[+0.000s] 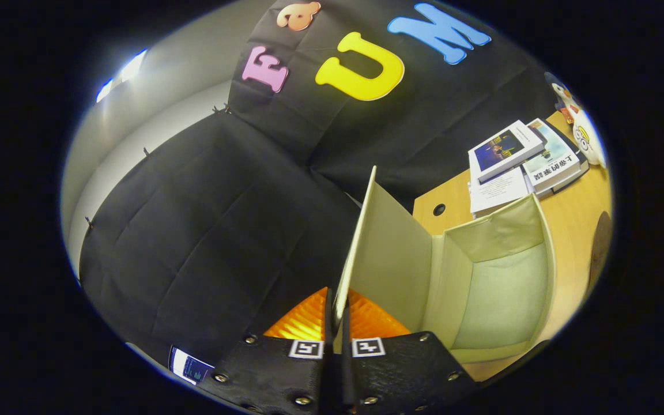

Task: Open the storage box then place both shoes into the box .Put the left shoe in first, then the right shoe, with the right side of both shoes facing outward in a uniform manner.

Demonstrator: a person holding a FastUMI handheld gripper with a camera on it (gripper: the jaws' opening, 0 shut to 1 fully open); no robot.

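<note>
A pale fabric storage box (499,288) stands on the wooden table with its inside bare and in plain view. Its stiff lid (387,253) is swung up and stands on edge, reaching back toward me. My gripper (336,314) is shut on the near edge of that lid, one finger on each face of the panel. The box body lies just beyond and to the right of the fingers. No shoe is in view.
A stack of books (516,164) lies on the wooden table (571,225) behind the box. A white plush toy (583,132) sits past the books. The table has a round cable hole (438,209). Black cloth walls close off the back and left.
</note>
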